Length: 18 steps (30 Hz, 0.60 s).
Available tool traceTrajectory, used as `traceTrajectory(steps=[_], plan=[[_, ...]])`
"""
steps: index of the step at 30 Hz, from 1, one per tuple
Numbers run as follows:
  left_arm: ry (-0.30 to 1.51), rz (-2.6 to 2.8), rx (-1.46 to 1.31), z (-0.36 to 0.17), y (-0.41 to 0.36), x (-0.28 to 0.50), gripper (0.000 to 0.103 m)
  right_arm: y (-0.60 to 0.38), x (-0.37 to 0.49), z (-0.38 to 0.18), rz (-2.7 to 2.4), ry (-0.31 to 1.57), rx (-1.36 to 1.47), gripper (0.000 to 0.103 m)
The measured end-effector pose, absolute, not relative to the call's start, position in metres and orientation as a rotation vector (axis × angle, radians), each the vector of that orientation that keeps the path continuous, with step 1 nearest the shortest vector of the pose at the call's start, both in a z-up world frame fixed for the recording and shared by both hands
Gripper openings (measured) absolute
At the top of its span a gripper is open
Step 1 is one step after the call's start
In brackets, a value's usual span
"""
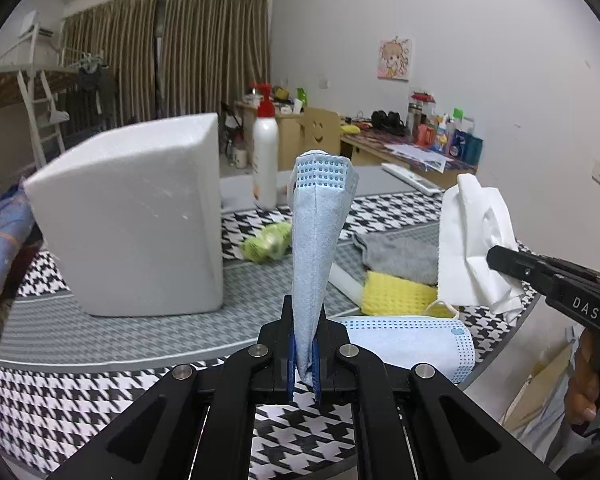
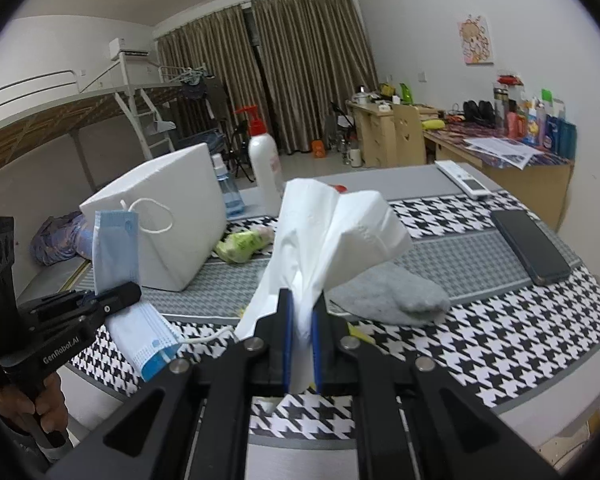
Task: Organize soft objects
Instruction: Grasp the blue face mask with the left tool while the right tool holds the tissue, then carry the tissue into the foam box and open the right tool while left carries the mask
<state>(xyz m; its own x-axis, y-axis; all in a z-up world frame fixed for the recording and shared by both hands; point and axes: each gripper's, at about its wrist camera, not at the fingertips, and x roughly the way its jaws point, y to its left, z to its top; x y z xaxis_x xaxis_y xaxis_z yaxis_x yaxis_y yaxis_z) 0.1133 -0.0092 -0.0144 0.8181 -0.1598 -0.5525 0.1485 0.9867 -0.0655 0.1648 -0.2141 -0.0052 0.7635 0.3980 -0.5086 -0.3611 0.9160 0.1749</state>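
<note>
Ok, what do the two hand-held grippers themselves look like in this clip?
Both are matte black plastic scissor-linkage tools with silver pivot bolts and blue pads lining the fingers. The left hand-held gripper carries white "GenRobot.AI" lettering on its body; the right hand-held gripper shows white "DAS". A bare hand grips the right handle; no cables visible.

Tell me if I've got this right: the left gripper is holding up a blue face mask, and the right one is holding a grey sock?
Not quite. The left gripper does hold a blue mask, but the right gripper is clamped on white tissue, as the right wrist view shows. The grey sock lies on the table, untouched.
</note>
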Motion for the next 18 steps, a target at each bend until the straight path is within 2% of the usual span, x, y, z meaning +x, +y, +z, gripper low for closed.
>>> traceTrajectory(steps=[18], plan=[[0.477,-0.074,0.007,0.024,0.021,0.111,0.006,-0.192,0.184,0.022,0.434,0.5,0.043,0.011]])
